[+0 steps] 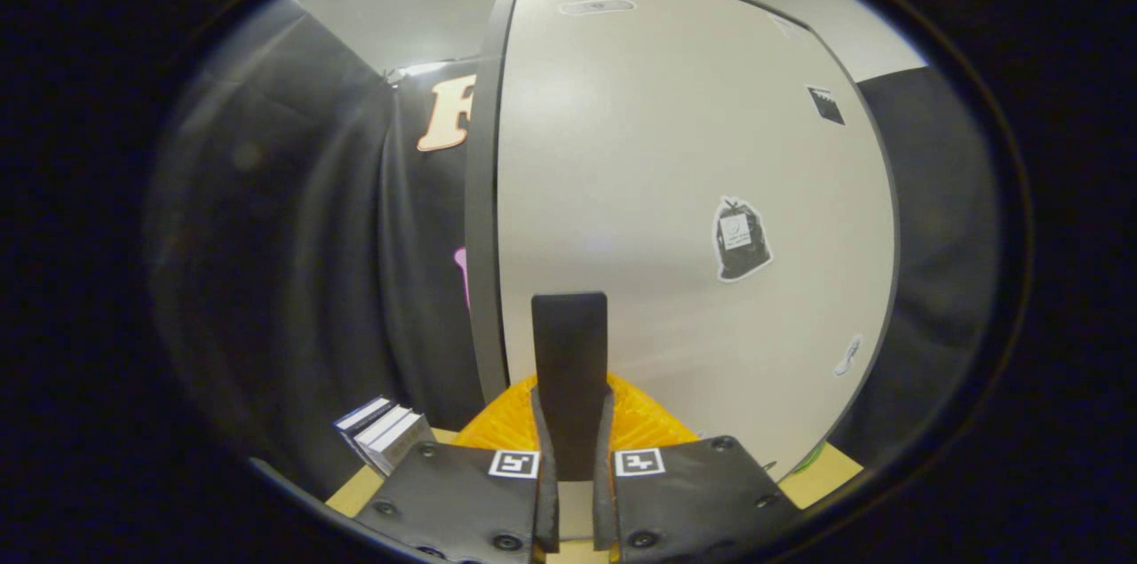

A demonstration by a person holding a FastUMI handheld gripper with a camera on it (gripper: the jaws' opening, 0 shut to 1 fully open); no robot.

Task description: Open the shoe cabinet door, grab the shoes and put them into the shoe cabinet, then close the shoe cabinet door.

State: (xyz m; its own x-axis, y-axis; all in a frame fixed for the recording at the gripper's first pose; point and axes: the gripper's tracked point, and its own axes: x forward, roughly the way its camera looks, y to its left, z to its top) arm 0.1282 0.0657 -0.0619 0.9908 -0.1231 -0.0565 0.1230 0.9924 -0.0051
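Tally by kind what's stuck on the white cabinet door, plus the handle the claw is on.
Black stickers: 2 (bag-shaped sticker, small square sticker)
Pale stickers: 2 (top, lower edge)
Black handle, gripped in the claw: 1
Total: 5

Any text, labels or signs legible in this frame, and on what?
None legible.
White cabinet door: black bag-shaped sticker, label too small to read.
Small black square sticker: blurred.
Gripper, its fingers pressing the black door handle: square black-and-white markers, no words.
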